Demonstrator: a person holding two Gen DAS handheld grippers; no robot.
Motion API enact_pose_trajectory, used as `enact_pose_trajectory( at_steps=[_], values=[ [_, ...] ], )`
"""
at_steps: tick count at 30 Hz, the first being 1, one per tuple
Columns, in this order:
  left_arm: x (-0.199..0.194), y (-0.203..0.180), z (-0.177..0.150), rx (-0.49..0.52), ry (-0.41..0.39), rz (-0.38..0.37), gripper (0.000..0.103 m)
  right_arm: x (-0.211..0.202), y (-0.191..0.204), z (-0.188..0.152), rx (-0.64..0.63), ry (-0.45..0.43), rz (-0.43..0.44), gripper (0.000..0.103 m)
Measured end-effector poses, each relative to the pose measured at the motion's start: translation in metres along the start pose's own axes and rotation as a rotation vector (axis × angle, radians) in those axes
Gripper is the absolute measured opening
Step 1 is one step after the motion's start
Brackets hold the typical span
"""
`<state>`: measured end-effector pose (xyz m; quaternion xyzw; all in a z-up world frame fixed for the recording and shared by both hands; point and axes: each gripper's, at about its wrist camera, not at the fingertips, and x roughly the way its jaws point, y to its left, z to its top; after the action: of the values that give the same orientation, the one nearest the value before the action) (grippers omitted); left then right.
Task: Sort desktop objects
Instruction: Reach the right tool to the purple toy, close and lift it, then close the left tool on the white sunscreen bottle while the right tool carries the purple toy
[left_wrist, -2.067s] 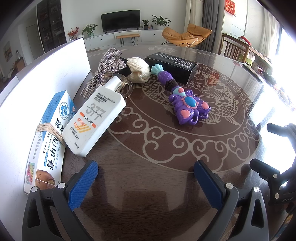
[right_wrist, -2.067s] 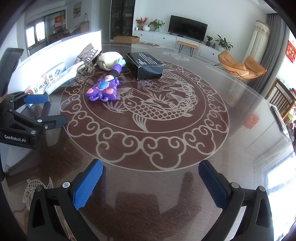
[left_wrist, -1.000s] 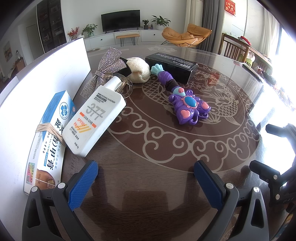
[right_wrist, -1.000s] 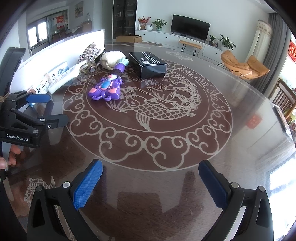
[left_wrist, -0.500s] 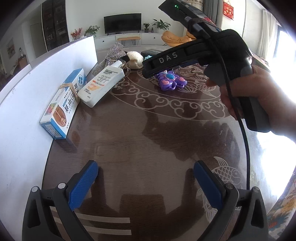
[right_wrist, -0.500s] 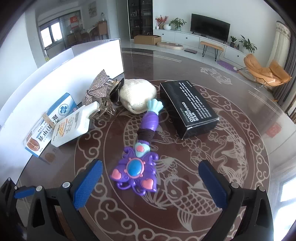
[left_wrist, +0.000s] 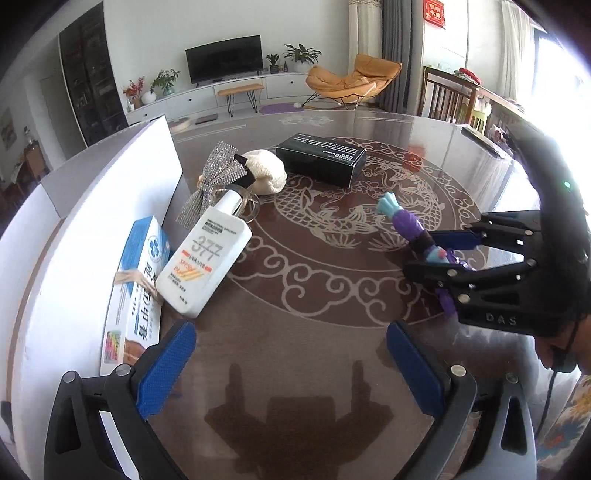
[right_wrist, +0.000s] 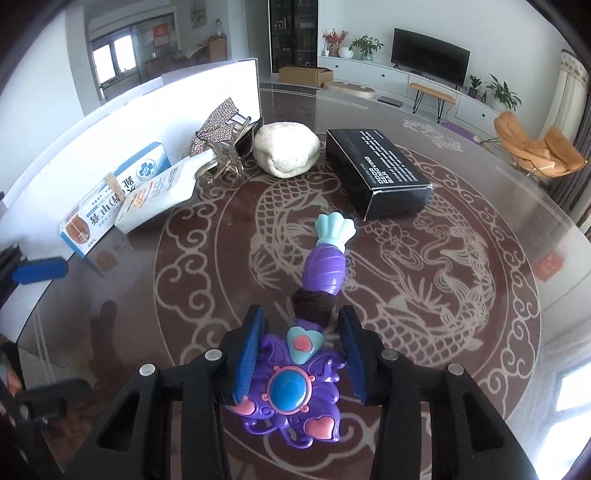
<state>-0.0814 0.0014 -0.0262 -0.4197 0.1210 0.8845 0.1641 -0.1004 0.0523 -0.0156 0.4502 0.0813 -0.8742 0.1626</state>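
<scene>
Purple plastic toy wand (right_wrist: 295, 391) with a blue gem and pink hearts lies on the round dark glass-topped table (right_wrist: 461, 369), its teal shell-shaped tip pointing toward the black rectangular carton (right_wrist: 380, 173). The right gripper (right_wrist: 301, 354) straddles the wand's flower head, its blue pads closing in; the left pad looks pressed to the petals, while a sliver of gap shows at the right pad. The left gripper (left_wrist: 291, 363) hovers wide apart over bare tabletop, nothing between its pads.

Left of the black carton sit a cream knitted pouch (right_wrist: 286, 147), a glittery silver bow (left_wrist: 218, 181), a white sunscreen bottle (left_wrist: 205, 258) and a blue-and-white medicine box (left_wrist: 135, 288), all crowded against the white foam board (left_wrist: 85, 221) along the table's left edge. No container's contents are visible. Right of the carton, the table is open to its rim.
</scene>
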Motion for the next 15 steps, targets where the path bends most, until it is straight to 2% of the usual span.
enact_pose_trajectory(
  at_steps=[2,4,10,12,13,14,15],
  values=[
    [0.019,0.001,0.024,0.040,0.016,0.026,0.103,-0.019,-0.008,-0.023,0.022,-0.005,0.007,0.043],
    [0.035,0.008,0.041,0.035,0.027,0.040,0.103,-0.034,-0.016,-0.043,0.047,-0.007,0.006,0.043],
    [0.068,0.032,0.055,-0.077,0.091,0.061,0.103,-0.071,-0.036,-0.094,0.117,-0.057,-0.009,0.043],
    [0.078,0.035,0.053,-0.098,0.130,0.042,0.103,-0.078,-0.039,-0.102,0.144,-0.075,-0.008,0.043],
    [0.081,0.034,0.050,-0.113,0.148,0.006,0.103,-0.080,-0.041,-0.104,0.159,-0.077,-0.004,0.043],
    [0.079,0.029,0.046,-0.094,0.144,0.001,0.103,-0.080,-0.044,-0.104,0.173,-0.081,0.002,0.043],
    [0.075,0.021,0.042,-0.074,0.145,-0.037,0.103,-0.080,-0.047,-0.103,0.187,-0.083,0.008,0.043]
  ],
)
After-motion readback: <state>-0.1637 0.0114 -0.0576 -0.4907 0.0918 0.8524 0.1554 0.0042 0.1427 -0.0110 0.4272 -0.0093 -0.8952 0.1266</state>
